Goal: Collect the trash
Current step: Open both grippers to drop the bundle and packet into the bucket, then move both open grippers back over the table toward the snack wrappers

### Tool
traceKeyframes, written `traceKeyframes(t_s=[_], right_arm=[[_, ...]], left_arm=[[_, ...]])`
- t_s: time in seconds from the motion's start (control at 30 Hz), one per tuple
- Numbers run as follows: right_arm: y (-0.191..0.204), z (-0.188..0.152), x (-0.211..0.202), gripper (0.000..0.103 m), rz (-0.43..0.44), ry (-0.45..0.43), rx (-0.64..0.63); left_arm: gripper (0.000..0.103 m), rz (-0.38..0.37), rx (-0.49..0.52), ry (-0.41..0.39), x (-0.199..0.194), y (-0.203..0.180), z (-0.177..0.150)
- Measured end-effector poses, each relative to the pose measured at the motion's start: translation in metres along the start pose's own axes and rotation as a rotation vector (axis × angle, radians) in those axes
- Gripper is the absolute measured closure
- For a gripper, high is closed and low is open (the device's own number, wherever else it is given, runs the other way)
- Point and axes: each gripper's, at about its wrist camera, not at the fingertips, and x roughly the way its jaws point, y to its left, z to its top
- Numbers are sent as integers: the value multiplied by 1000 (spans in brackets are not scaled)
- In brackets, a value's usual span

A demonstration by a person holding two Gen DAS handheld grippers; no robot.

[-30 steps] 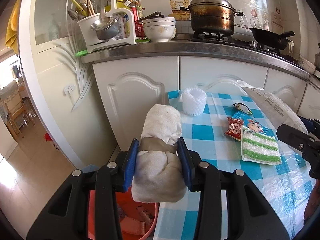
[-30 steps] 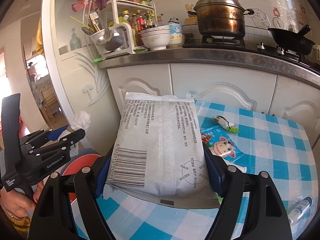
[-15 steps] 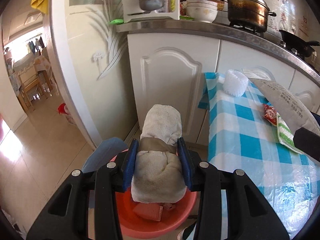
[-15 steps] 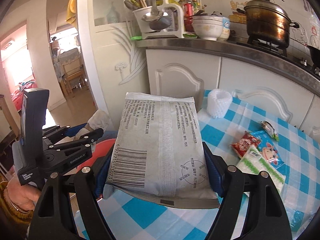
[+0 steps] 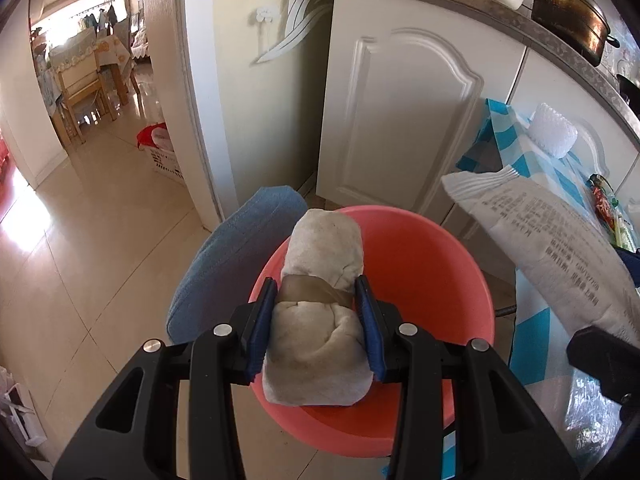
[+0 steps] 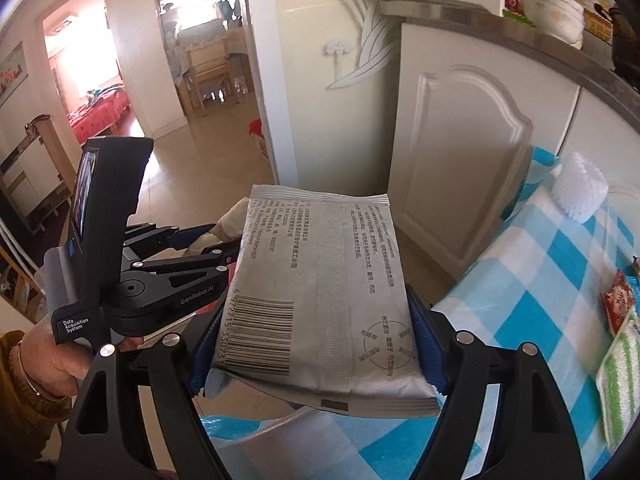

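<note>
My left gripper is shut on a grubby white cloth roll bound with a brown band, and holds it over a red plastic basin on the floor. My right gripper is shut on a large silver-grey food bag with a barcode, held over the table's left edge. The bag also shows at the right of the left wrist view. The left gripper also shows in the right wrist view, left of the bag.
A blue-checked table carries a white foam net, a red snack wrapper and a green striped sponge. White cabinets stand behind. A blue cushion lies beside the basin. A doorway opens on the left.
Both grippers have swung left and tilted down, away from the table. The cloth roll now hangs over the red basin, and the bag has followed toward the table's left edge.
</note>
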Motion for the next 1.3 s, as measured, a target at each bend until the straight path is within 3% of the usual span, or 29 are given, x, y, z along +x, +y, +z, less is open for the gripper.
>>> traceKeyframes(t_s=[0.13, 0.2, 0.37, 0.47, 0.63, 0.8, 1.07, 1.3], right_arm=[[3, -1, 20, 22, 19, 52, -19], [2, -1, 27, 16, 9, 70, -25], [-15, -6, 24, 10, 46, 48, 70], [-33, -11, 18, 9, 112, 32, 183], [-65, -22, -5, 9, 206, -53, 357], [-84, -33, -32, 9, 194, -136, 432], [-94, -56, -61, 9, 155, -189, 445], [-94, -73, -76, 9, 98, -216, 412]], left_arm=[[61, -21, -20, 37, 15, 6, -6], [57, -28, -23, 51, 20, 8, -9], [18, -27, -30, 32, 18, 13, -14], [14, -19, -34, 28, 17, 17, -15], [10, -33, -88, 18, 12, 25, -13], [9, -50, -128, 25, 8, 25, -12], [8, -128, -150, 44, -1, 11, -14], [8, -197, -95, 37, -18, -22, -16]])
